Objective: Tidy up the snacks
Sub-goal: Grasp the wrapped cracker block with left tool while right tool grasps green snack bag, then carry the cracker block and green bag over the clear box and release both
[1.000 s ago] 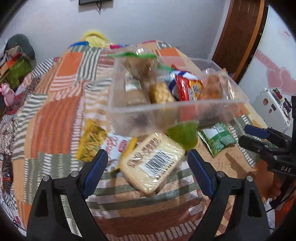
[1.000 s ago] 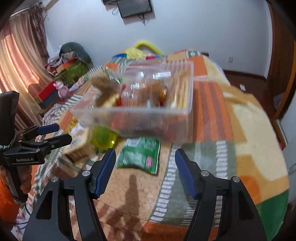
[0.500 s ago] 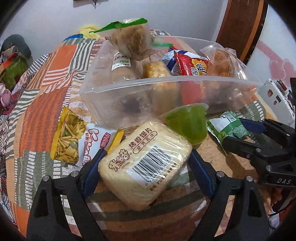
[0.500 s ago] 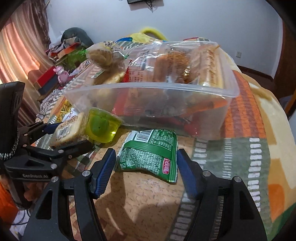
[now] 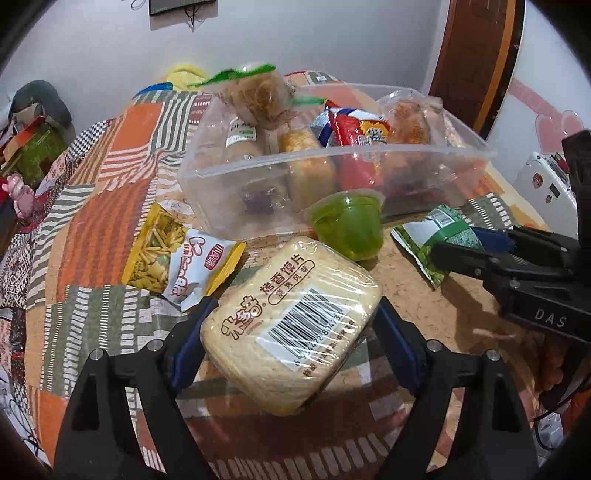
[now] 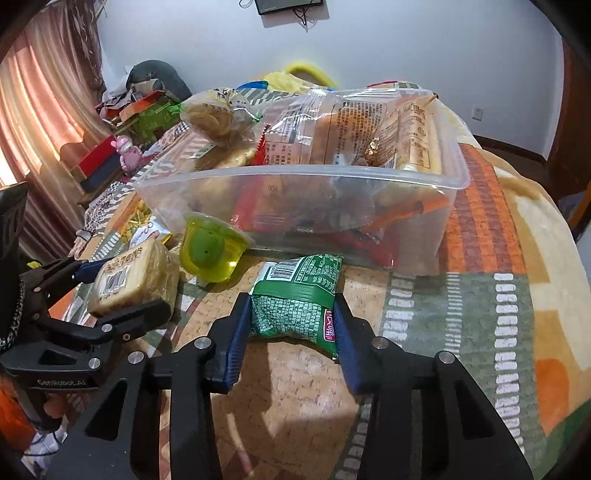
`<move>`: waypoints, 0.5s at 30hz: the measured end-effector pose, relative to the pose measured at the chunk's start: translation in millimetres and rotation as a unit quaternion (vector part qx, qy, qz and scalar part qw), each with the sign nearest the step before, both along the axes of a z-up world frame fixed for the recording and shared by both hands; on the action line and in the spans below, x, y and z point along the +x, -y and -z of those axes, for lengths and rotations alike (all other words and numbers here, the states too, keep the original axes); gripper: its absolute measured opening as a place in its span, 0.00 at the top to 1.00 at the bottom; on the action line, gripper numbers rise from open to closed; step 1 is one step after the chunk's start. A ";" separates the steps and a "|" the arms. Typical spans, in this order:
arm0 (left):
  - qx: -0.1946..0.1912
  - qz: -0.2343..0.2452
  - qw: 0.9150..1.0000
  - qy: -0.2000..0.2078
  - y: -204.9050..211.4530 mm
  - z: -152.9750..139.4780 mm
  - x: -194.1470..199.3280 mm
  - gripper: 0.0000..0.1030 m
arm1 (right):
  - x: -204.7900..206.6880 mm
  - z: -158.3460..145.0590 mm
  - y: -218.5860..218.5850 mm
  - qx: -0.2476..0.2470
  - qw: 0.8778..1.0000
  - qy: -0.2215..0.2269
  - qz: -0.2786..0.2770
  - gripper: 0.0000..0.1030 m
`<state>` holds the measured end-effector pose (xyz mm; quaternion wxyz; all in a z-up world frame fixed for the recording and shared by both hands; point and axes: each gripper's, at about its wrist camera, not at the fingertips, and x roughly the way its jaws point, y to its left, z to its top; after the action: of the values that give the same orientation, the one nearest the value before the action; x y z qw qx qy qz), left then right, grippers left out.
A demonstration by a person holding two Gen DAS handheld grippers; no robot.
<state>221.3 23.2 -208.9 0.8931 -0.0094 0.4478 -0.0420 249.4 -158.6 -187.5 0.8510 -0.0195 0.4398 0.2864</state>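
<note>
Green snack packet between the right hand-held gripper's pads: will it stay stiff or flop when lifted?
The green snack packet will probably flop: it is a soft pouch already bunching as the right hand-held gripper closes on it. It looks light, puffed with air. The glossy film could slip, so a firm squeeze seems wise.

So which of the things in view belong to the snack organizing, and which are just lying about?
Job:
- clear bin, already holding snacks
- green packet, right gripper closing on it
- bread pack, left gripper closing around it
- green jelly cup
- yellow chip bag

Lying about:
- pink toy
- curtain
- wall screen
</note>
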 end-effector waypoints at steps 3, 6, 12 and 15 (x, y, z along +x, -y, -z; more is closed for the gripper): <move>-0.011 -0.006 1.000 0.005 -2.8 -9.4 -0.1 0.19 | -6.4 -5.3 4.5 0.005 1.000 0.005 0.000 0.63; -0.022 -0.010 1.000 0.019 -5.5 -23.9 -0.8 0.19 | -10.7 -15.7 13.1 0.015 1.000 0.015 0.004 0.63; -0.031 -0.008 0.998 0.055 -1.5 -57.6 8.3 0.19 | -10.2 -43.9 26.9 0.043 0.998 0.046 0.014 0.63; -0.038 -0.008 0.997 0.069 1.0 -70.0 15.7 0.19 | -8.3 -56.1 31.0 0.048 0.997 0.066 0.018 0.63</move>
<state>237.0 22.2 -138.9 0.9211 -0.0438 0.3833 -0.0524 241.1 -189.7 -131.4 0.8831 0.0106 0.3689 0.2898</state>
